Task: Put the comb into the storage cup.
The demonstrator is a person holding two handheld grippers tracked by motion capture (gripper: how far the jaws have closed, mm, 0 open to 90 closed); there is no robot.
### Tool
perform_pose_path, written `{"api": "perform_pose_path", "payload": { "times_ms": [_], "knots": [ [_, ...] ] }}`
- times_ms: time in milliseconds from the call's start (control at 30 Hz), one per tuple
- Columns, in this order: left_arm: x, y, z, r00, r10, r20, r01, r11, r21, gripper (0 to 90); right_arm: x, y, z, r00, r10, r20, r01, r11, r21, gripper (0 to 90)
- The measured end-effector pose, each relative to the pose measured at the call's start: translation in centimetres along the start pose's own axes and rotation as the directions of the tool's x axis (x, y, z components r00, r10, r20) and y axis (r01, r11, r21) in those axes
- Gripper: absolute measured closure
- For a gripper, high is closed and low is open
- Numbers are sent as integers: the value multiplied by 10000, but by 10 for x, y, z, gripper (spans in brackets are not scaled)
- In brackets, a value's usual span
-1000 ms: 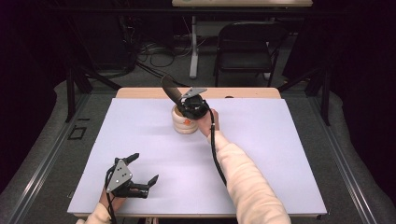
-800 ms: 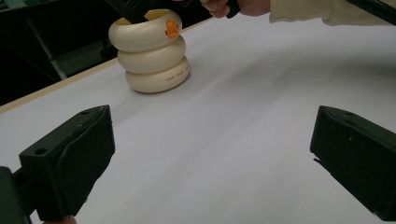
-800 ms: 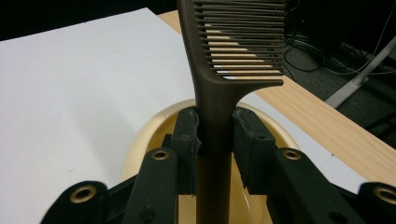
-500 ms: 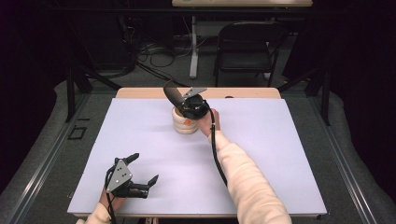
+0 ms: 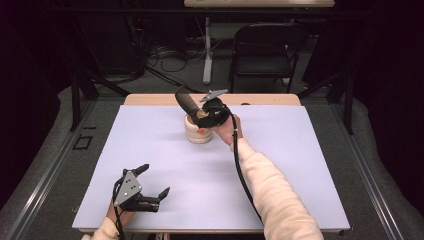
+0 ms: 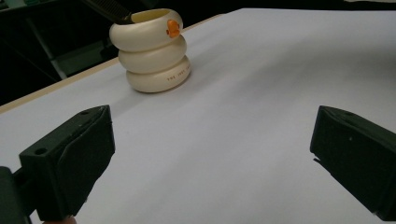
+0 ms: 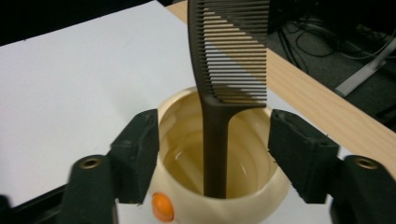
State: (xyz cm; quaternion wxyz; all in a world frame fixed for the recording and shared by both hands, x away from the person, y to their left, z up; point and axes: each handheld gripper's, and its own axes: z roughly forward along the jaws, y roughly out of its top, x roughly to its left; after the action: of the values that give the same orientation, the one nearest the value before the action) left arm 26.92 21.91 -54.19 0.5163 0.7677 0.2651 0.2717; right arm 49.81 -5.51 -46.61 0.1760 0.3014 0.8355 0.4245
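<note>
The comb (image 7: 219, 93) stands handle-down in the cream ringed holder (image 5: 198, 131) at the table's far side, its long axis leaning up and away. The right gripper (image 7: 212, 154) has just been opening: its jaws stand apart either side of the handle, pads off it (so it's released). The left gripper (image 5: 150, 185) waits wide open and empty, well apart near the front edge.

Cream long sleeves; black left gripper (image 5: 152, 185) and right gripper (image 7: 212, 154), grey three-cornered top plates, black trailing cables, blocky black jaws, brass-ringed screw holes.

Dark brown comb (image 7: 227, 70) in a cream ringed cup (image 6: 150, 51) with an orange dot, on a pale lavender-white table (image 5: 150, 150) sheet.
</note>
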Motion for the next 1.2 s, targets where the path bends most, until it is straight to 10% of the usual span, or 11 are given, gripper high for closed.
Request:
{"api": "perform_pose_path", "payload": {
  "times_ms": [533, 1200],
  "knots": [
    [0, 0, 0, 10000, 1, 32, -1, 10000, -14, 0, 8, -7, -30, 9966, -183, -809, 244, 9969, 744, 54],
    [-1, 0, 1, 10000, -25, 4, 25, 10000, 24, 0, 19, -34, -69, 9923, -338, -1189, 396, 9981, 467, 0]
  ]
}}
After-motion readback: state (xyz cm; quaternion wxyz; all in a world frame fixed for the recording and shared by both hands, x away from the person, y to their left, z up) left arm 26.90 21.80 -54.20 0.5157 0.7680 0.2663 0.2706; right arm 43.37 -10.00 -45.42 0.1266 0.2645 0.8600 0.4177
